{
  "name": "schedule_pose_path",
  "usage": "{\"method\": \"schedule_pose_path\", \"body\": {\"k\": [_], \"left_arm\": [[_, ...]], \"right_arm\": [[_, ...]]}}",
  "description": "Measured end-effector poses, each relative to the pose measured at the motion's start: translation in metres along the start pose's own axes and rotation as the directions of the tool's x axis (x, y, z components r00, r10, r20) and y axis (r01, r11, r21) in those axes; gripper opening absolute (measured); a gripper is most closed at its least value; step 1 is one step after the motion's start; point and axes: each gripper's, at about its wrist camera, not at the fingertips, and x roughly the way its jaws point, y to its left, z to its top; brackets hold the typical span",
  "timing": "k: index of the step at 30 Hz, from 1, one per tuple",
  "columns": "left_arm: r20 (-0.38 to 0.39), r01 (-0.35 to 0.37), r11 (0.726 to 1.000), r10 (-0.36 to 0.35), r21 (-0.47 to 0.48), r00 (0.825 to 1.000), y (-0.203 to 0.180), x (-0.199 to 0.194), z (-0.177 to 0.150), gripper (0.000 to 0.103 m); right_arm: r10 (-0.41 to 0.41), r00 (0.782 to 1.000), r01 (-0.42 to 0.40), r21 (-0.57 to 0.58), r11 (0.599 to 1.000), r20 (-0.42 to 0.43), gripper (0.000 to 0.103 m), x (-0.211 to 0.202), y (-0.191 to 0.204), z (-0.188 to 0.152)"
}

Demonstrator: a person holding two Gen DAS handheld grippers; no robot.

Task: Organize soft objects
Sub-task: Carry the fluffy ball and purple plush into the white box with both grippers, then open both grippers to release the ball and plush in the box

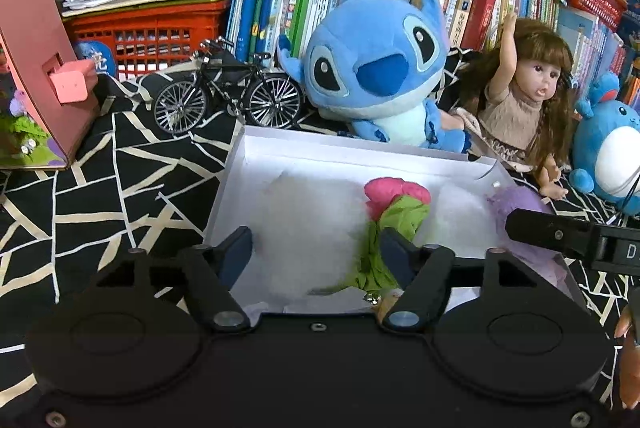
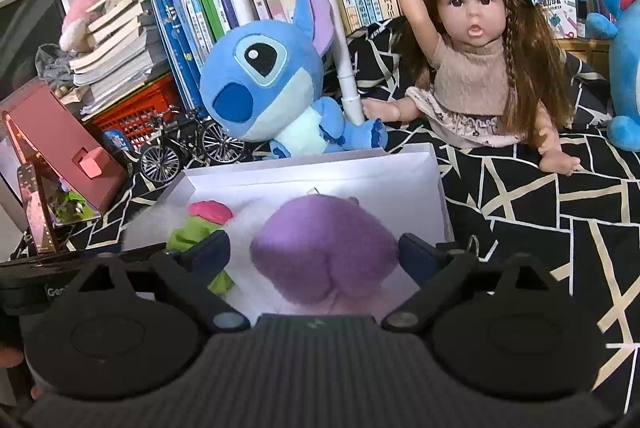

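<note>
- At far left a pink wooden house [image 1: 36, 67] stands on the black-and-white patterned surface [image 1: 132, 163], with bare cloth between it and the white box [image 1: 236, 163].
- A model bicycle [image 1: 228, 95] stands just beyond the box's far-left corner; a red crate [image 1: 148, 27] under stacked books sits behind it.
- The box's far wall runs just in front of the blue plush [image 1: 376, 67]; the doll [image 2: 476, 67] sits beside the plush, past the box's far-right corner.
- On the right of the box, open patterned cloth stretches toward a second blue plush [image 1: 608, 151].
- The left gripper [image 1: 316, 252] hovers over the box's near-left part, its fingers [image 1: 240, 248] spread wide and pressing on nothing; the right one lies against the green stem of the pink-and-green flower toy [image 1: 396, 207], which rests on white fluff in the box's middle.
- The right gripper [image 2: 316, 256] has its fingers [image 2: 416, 252] wide apart around the purple plush [image 2: 324, 248], which lies in the box's right half; whether the pads touch it, I cannot tell.
</note>
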Motion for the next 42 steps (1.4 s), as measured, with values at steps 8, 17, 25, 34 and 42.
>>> {"method": "schedule_pose_path", "body": {"k": [8,17,25,34,42], "left_arm": [[0.03,0.008,1.0,-0.008,0.005,1.0,-0.001,-0.018,0.0,0.082],[0.063,0.007,1.0,-0.007,0.005,0.998,0.0,-0.038,-0.006,0.085],[0.078,0.022,0.999,-0.024,0.026,0.997,0.0,-0.058,-0.018,0.086],[0.107,0.05,0.998,-0.054,0.048,0.993,0.0,-0.084,-0.033,0.087],[0.12,0.069,0.997,-0.074,0.041,0.99,0.002,-0.104,-0.052,0.088]], "right_arm": [[0.01,0.999,-0.009,-0.025,1.0,0.032,0.101,-0.013,0.006,0.0],[0.021,0.998,-0.017,-0.071,0.997,0.065,0.103,-0.03,0.011,-0.007],[0.047,0.994,-0.038,-0.094,0.995,0.094,0.103,-0.048,0.014,-0.017],[0.055,0.989,-0.037,-0.127,0.991,0.136,0.103,-0.07,0.017,-0.03],[0.065,0.985,-0.039,-0.163,0.986,0.16,0.103,-0.088,0.022,-0.047]]}}
